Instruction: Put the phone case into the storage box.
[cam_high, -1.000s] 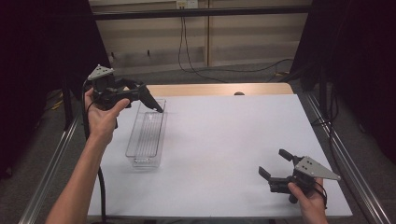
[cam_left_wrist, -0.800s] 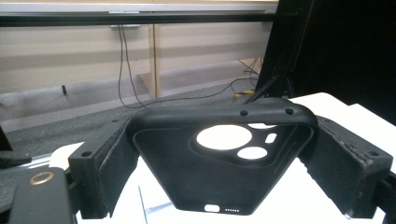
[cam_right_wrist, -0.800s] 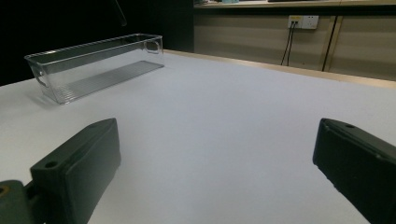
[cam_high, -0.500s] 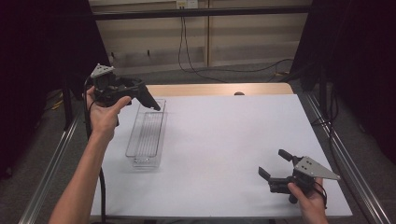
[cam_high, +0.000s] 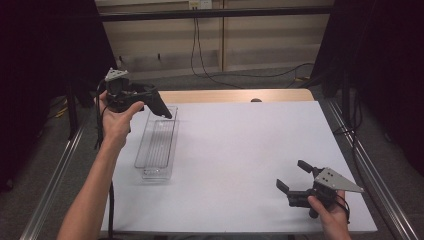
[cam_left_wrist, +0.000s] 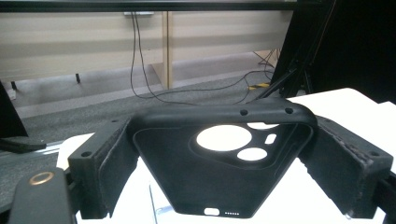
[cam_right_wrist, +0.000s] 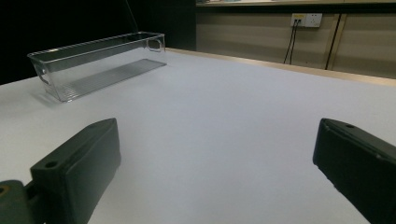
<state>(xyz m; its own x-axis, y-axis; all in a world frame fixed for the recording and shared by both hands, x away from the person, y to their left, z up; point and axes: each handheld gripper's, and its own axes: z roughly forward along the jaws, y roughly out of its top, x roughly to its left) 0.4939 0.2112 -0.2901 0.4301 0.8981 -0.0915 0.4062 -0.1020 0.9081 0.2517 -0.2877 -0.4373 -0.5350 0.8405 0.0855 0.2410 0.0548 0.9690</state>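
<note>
Left gripper (cam_high: 162, 111) is raised above the far left part of the white worktop (cam_high: 240, 150), held in the person's left hand (cam_high: 116, 117), with its jaws pointing right and slightly down over the far end of the clear plastic bin (cam_high: 157, 145). In the left gripper view the two padded jaws are closed onto the long edges of a black phone case (cam_left_wrist: 219, 163), one jaw against each side; the case sits between them with its inner face toward the camera, camera cut-outs at the upper part, port slot at the bottom edge. The case is clear of the worktop and of the bin, carried in the air. The bin is long, narrow and transparent, with a ribbed floor; it lies lengthwise along the left side of the worktop and looks empty in the high view. Right gripper (cam_high: 295, 177) rests low at the near right corner of the worktop, held in the person's right hand (cam_high: 330, 210), well apart from the bin and from the left gripper. Its jaws stand wide apart with nothing between them; the right gripper view looks across bare worktop surface toward the bin (cam_right_wrist: 95, 63) in the distance at upper left. A cable (cam_high: 102, 165) trails down from the left gripper alongside the forearm.
</note>
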